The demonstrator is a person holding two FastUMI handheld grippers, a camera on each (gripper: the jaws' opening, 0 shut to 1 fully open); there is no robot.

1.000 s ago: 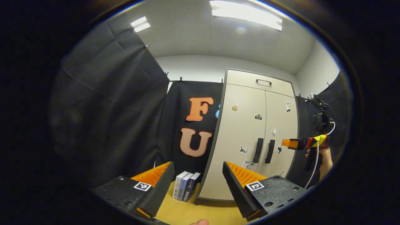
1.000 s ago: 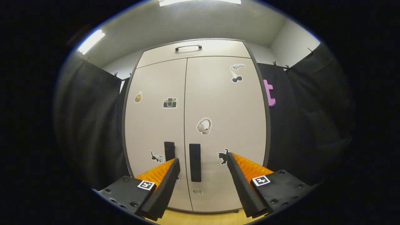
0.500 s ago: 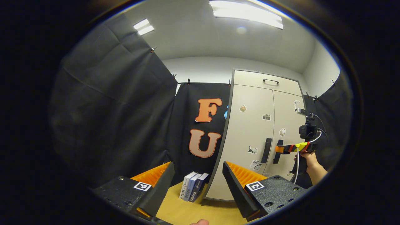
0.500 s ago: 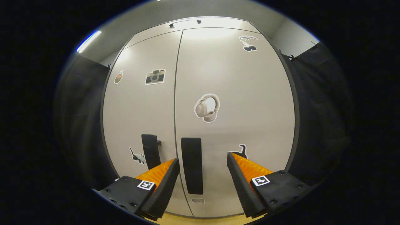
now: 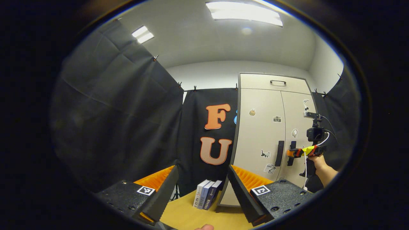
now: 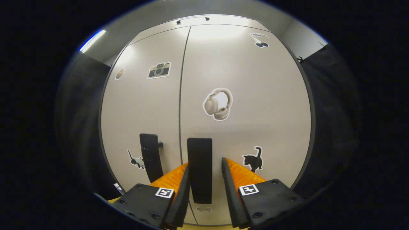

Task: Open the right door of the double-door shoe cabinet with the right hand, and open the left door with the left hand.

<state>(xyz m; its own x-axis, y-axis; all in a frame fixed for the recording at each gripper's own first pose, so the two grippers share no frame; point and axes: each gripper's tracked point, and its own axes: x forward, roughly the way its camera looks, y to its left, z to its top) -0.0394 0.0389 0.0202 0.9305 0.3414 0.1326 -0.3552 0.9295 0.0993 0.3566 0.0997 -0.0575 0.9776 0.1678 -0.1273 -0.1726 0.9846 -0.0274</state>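
A: Where is the right door's handle [image 6: 199, 169]?

B: Between the right claw [image 6: 204, 177] fingers, flanked but apparently not yet pinched; rigid bar, likely slick; grip mid-length.

A: Left claw [image 5: 203, 182]?

B: Spread, well away from the cabinet [image 5: 271, 105]; both doors closed.

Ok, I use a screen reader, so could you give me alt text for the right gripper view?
The right gripper straddles the right door's handle, one finger on each side, apparently not yet clamped. Both cabinet doors are closed and carry stickers, including headphones, a camera and a black cat.
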